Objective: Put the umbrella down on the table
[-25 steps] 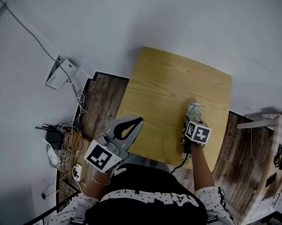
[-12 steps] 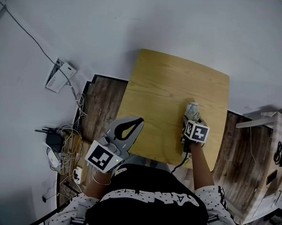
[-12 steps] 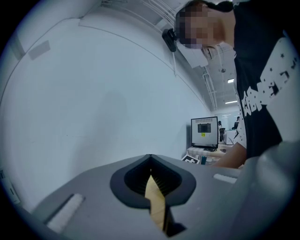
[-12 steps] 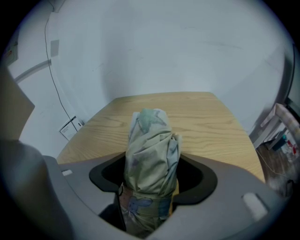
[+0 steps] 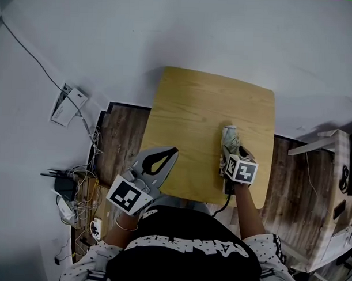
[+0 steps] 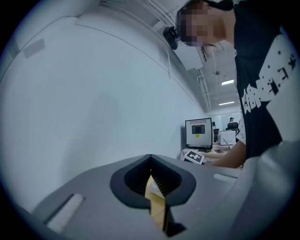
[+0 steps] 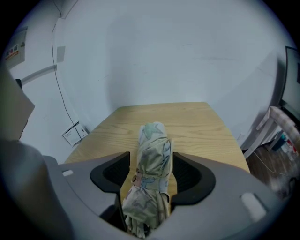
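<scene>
A folded umbrella with a pale green leafy print lies on the wooden table, near its right side and pointing away from me. My right gripper hangs over its near end. In the right gripper view the umbrella runs up between the jaws of that gripper; a sliver of table shows beside it at the left jaw. The jaws have just closed in slightly but stand wide and open. My left gripper is held off the table's near left edge, shut and empty.
A tangle of cables, a router and power strips lies on the floor at left. A white box rests by the wall. A white rack stands right of the table. A monitor shows far off.
The right gripper has lifted a little above the umbrella's near end while the umbrella stays lying on the table. The head view has shifted slightly. The left gripper has kept still.
</scene>
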